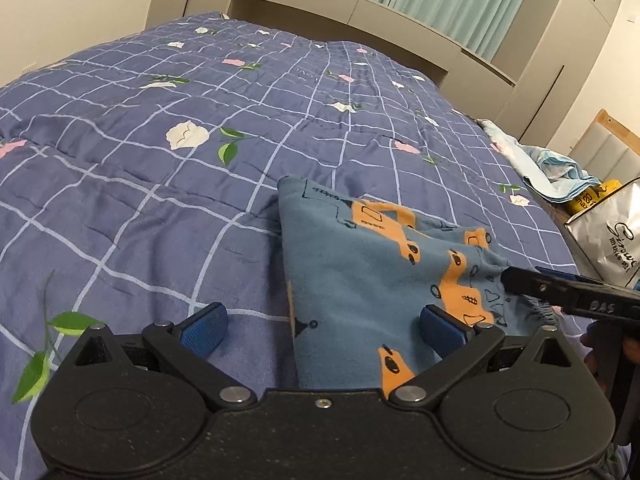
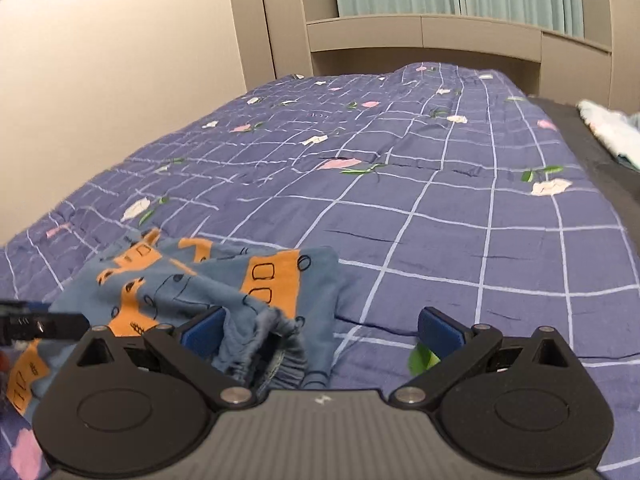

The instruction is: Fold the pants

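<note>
Both hand-held grippers hang low over the bed with their jaws spread wide and nothing pinched. The left gripper (image 1: 324, 330) straddles the near left edge of the pants (image 1: 384, 264), its right pad lying on the cloth and its left pad over bare quilt. The right gripper (image 2: 320, 330) sits at the other side, the gathered waistband bunched just inside its left pad, its right pad over the quilt (image 2: 460, 240).

The pants, blue with orange vehicle prints, lie in a rumpled heap between the two grippers, running away from them toward a far corner. Each gripper looks about equally near its own edge, so the coming pinch probably falls to both.

Beyond lies open checked quilt up to the beige headboard (image 1: 360, 12). A light blue cloth (image 1: 560, 172) and a silver bag (image 1: 608, 232) sit off the right bedside, well apart. Nothing blocks the way.
</note>
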A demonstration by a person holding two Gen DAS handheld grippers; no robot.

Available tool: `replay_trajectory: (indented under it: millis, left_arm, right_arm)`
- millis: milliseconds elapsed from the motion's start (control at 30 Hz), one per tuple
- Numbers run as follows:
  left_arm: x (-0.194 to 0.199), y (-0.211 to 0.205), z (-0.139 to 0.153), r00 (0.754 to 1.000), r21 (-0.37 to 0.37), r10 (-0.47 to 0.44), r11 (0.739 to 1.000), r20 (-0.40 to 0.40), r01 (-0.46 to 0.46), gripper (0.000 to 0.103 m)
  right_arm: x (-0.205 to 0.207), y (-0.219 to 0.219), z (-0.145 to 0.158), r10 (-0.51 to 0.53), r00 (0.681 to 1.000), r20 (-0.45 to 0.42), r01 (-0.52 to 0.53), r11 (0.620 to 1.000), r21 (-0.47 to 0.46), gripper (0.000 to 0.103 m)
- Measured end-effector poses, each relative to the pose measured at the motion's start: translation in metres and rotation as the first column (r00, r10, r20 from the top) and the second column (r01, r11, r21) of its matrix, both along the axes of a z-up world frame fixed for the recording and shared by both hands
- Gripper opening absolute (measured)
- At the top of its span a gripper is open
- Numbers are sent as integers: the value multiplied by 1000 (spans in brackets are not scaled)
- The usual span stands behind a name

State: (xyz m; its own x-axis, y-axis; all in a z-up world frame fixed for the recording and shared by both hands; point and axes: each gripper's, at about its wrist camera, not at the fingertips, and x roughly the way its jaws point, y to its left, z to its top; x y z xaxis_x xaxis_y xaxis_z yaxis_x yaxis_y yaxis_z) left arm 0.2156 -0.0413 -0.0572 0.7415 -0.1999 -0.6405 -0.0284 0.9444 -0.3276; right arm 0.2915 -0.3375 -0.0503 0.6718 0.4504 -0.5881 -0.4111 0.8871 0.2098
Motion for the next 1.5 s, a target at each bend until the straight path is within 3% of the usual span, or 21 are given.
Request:
replay_trajectory:
  millis: [267,533,700,1167,1500]
  left_arm:
    - [-2,-1,3,999,-91,-28,995,27,30,102]
    - [-5,-10,-3,998,-51,-54,997,21,55,102]
    - [-4,-8,-4,998,-57,-59,997,7,60,102]
    - [-5,-8,-6,998,-53,-62,997,4,62,102]
    - [-5,-5,-9,996,-60,-84,995,-7,84,103]
  right_arm:
    - [0,-20,-8,88,993,-80,-71,977,202,103]
    - [-5,-29,-19,54,996,-76,-32,962,271,103]
    - [-12,-38,-24,16,997,-73,12,927,375,100]
    - [-23,-31,-30,-64,997,-54,79,936,343,62]
    - [-23,-30,-33,-63,997,-52,77,935,346,59]
